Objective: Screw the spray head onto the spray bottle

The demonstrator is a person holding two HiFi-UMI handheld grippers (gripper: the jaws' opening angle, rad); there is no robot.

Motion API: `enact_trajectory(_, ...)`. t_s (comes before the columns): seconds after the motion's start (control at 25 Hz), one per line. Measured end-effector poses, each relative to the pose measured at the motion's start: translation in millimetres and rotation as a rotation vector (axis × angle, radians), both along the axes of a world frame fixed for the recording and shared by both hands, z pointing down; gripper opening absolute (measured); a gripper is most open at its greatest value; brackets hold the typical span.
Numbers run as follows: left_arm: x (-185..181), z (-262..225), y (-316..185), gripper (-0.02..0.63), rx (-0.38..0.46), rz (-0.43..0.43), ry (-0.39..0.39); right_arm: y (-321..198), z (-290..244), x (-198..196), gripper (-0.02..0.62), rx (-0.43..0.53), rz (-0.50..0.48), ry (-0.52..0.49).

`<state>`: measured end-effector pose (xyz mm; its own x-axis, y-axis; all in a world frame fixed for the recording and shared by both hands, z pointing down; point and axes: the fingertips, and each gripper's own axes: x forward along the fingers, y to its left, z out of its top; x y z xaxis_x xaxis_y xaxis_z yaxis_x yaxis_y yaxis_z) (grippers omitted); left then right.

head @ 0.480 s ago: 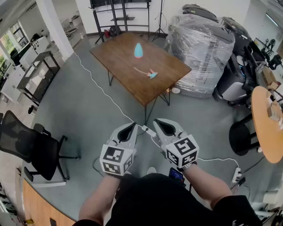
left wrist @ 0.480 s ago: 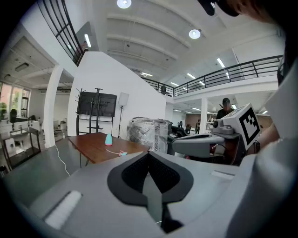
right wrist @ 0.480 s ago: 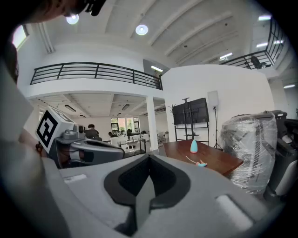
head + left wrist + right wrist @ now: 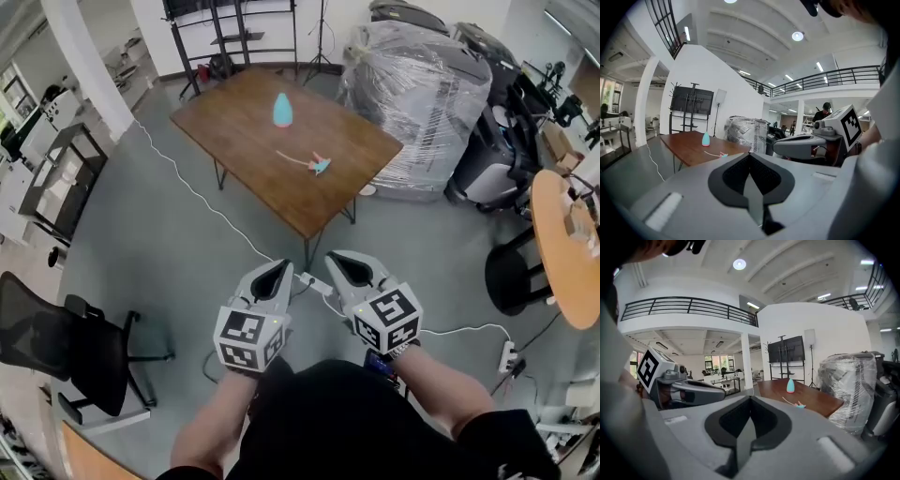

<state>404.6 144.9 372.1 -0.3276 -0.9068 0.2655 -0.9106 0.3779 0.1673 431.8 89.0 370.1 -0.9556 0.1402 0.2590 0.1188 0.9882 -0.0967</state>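
The brown wooden surface (image 4: 234,117) stands cornerwise in the upper middle of the head view, its nearest corner pointing down the frame toward the person. Bare grey floor (image 4: 178,253) lies open between that corner and the two claws. A white cable (image 4: 192,190) crosses the floor from the upper left, passes under the surface's near left edge, and reaches a power strip (image 4: 314,281) just ahead of the claws. A plastic-wrapped stack (image 4: 422,84) crowds the surface's right edge. A black office chair (image 4: 66,347) sits at lower left, and a round orange table (image 4: 562,244) at the far right.

The left claw (image 4: 278,269) and right claw (image 4: 336,260) are side by side at lower centre, near each other but apart. Each claw's own view shows its jaws pressed together with nothing between them.

The turquoise spray bottle (image 4: 282,110) stands upright near the middle of the surface. The spray head (image 4: 319,165) lies down-frame and to the right of the bottle, apart from it, apparently on its side with its thin tube trailing left, though it is too small to be sure. Both are well apart from the claws, straight up the frame from them.
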Motion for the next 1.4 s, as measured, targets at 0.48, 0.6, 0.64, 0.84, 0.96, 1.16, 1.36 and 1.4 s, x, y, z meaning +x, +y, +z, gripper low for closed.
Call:
enact_trajectory(0.48,-116.4,4.7,31.2,0.008,-0.032,0.194,-0.009,22.8,1.7,-120.3,-0.009,0.007,0.172,0.021)
enact_trajectory(0.6,-137.5,4.2,40.3,0.008,-0.038,0.234,-0.019,29.9,1.6,-140.5,-0.009,0.012,0.205,0.029)
enact_trajectory(0.64,-143.7,4.1,41.9,0.008,-0.037,0.243,-0.018,32.1,1.7,-146.1,-0.009,0.015,0.212,0.032)
enact_trajectory(0.84,-163.9,4.3,44.8,0.008,-0.033,0.288,-0.007,36.3,3.4,-167.5,-0.009,0.027,0.237,0.053)
enact_trajectory(0.96,-177.7,10.4,43.3,0.008,-0.038,0.299,0.005,34.4,6.7,-180.4,-0.009,0.029,0.249,0.060)
enact_trajectory(1.16,-194.5,24.8,28.5,0.009,-0.065,0.349,0.016,20.6,19.4,-197.8,-0.009,0.013,0.290,0.068)
enact_trajectory(1.36,-210.0,41.7,0.6,0.009,-0.105,0.415,0.017,-8.3,36.8,-210.8,-0.009,-0.018,0.356,0.070)
enact_trajectory(1.4,-212.9,45.9,-5.3,0.009,-0.117,0.432,0.019,-14.5,40.2,-213.2,-0.009,-0.027,0.373,0.074)
